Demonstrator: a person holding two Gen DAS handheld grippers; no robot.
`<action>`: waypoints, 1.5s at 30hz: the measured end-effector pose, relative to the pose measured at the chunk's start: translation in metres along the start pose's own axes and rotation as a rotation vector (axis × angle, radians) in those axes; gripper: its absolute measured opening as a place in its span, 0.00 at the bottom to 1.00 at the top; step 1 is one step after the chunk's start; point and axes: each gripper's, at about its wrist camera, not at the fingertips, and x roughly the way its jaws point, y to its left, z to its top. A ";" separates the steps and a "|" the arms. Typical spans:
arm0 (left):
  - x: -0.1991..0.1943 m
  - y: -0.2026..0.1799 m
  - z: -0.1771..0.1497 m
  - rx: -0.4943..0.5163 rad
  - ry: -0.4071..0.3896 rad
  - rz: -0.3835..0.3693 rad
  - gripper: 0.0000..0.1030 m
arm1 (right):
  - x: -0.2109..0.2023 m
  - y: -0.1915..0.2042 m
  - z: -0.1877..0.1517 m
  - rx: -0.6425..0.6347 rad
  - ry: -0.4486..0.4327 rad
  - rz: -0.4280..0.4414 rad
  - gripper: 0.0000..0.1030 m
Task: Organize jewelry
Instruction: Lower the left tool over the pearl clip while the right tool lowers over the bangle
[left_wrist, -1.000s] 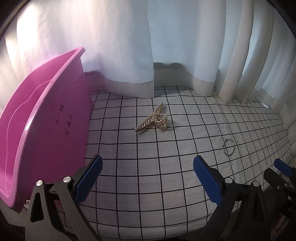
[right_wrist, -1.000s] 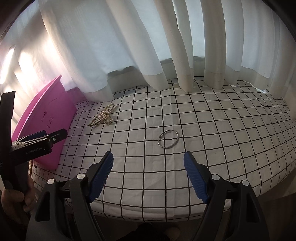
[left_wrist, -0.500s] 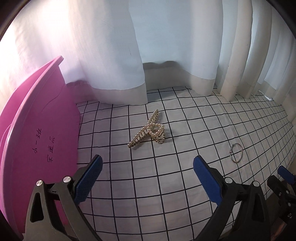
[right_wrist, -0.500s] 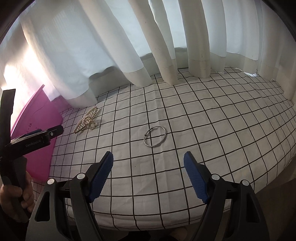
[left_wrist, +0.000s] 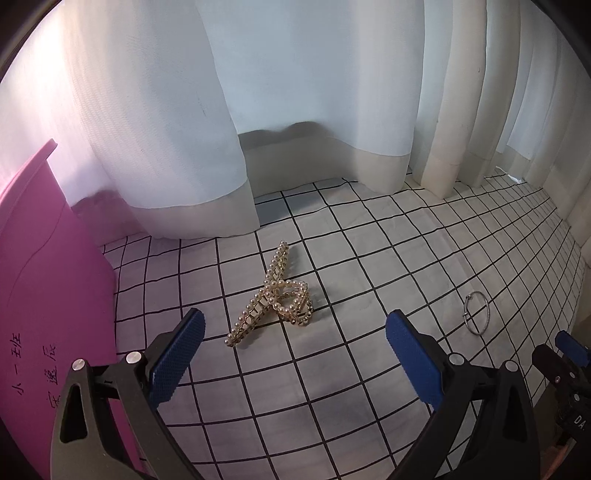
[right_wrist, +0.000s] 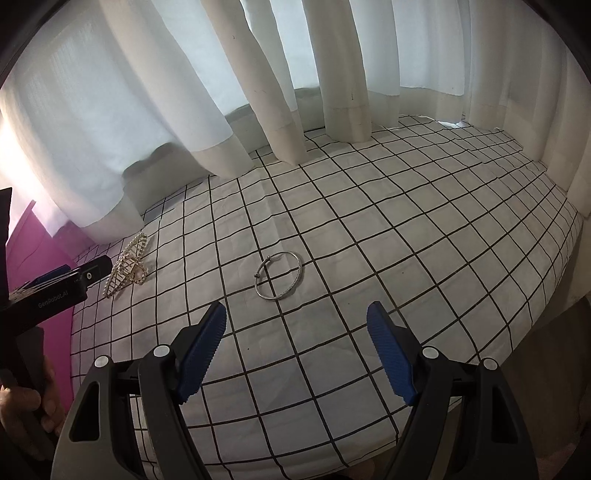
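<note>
Pink plastic bin (left_wrist: 44, 295), largest item, upright at far left of the checked cloth (left_wrist: 332, 387), handwritten characters on its near face; now cropped to a narrower slice of the left-wrist view than a second ago. White curtains (left_wrist: 258, 110) hanging behind the cloth, hems resting on it. Left gripper (left_wrist: 293, 354): blue pads wide apart, empty, drawn closer to the pearl hair claw (left_wrist: 275, 295) over the last second, claw now larger and lying just ahead of the gap, right of the bin. Right gripper (right_wrist: 295, 343): tongs likewise spread, holding nothing, likewise advanced toward the silver bangle (right_wrist: 279, 275), well right of the bin. Both pieces flat on the cloth, untouched, not yet in the bin. Reading: approach under way on both sides, sorting barely started.
</note>
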 end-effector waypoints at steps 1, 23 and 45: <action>0.002 0.001 0.000 -0.002 -0.002 0.001 0.94 | 0.004 0.001 0.000 -0.006 0.004 -0.006 0.73; 0.035 0.013 0.009 -0.022 -0.032 0.015 0.94 | 0.044 0.013 -0.002 0.012 -0.006 -0.042 0.73; 0.064 0.020 0.012 0.001 -0.003 0.043 0.94 | 0.070 0.021 0.002 -0.002 0.041 -0.078 0.73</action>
